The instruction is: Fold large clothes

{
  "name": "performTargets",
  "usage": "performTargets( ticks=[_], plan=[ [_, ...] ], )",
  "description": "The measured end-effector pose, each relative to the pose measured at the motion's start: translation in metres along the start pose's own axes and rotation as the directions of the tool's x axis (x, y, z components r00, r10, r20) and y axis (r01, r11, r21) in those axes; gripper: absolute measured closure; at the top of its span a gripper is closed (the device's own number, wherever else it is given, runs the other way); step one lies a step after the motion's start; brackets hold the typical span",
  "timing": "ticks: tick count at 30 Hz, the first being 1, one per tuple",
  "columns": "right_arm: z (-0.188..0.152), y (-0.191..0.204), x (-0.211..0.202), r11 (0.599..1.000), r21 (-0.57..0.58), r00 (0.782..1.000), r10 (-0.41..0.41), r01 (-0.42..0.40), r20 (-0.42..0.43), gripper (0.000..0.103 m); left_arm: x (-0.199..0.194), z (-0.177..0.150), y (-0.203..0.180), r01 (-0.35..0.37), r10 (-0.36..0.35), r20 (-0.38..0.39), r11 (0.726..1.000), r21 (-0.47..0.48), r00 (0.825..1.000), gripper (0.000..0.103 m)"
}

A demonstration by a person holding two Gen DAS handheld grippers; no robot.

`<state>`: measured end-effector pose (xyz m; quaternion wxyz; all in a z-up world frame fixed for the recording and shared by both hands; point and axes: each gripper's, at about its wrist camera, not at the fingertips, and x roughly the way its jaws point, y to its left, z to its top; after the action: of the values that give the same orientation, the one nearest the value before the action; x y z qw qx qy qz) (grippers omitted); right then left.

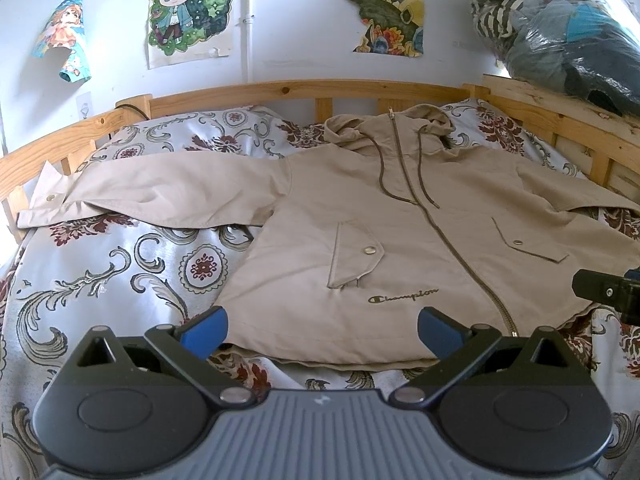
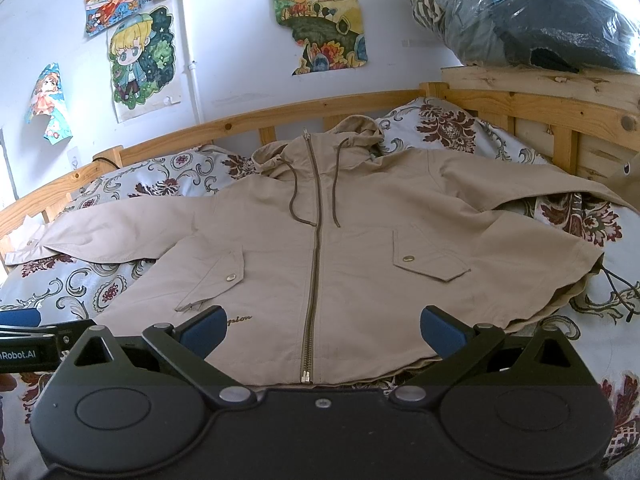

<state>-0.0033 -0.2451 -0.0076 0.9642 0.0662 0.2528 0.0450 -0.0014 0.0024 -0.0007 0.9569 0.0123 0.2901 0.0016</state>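
Note:
A beige hooded zip jacket lies flat and face up on the bed, sleeves spread to both sides, hood toward the headboard. It also shows in the right wrist view. My left gripper is open and empty, hovering over the jacket's bottom hem left of the zipper. My right gripper is open and empty over the hem, centred on the zipper's lower end. The right gripper's body shows at the right edge of the left wrist view.
The bed has a floral cover and a wooden rail along the wall. A plastic-wrapped bundle of clothes sits on a wooden shelf at the back right. Posters hang on the wall.

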Motion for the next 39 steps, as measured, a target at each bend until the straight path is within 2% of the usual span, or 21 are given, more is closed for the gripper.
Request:
performTargets(
  ticks=[39],
  plan=[
    [0.0021,-0.0011,0.0004,1.000,0.002,1.000,0.000,0.000,-0.003,0.001,-0.0001,-0.0013,0.0034,-0.001,0.001,-0.005,1.000,-0.002,1.000,0.001]
  ],
)
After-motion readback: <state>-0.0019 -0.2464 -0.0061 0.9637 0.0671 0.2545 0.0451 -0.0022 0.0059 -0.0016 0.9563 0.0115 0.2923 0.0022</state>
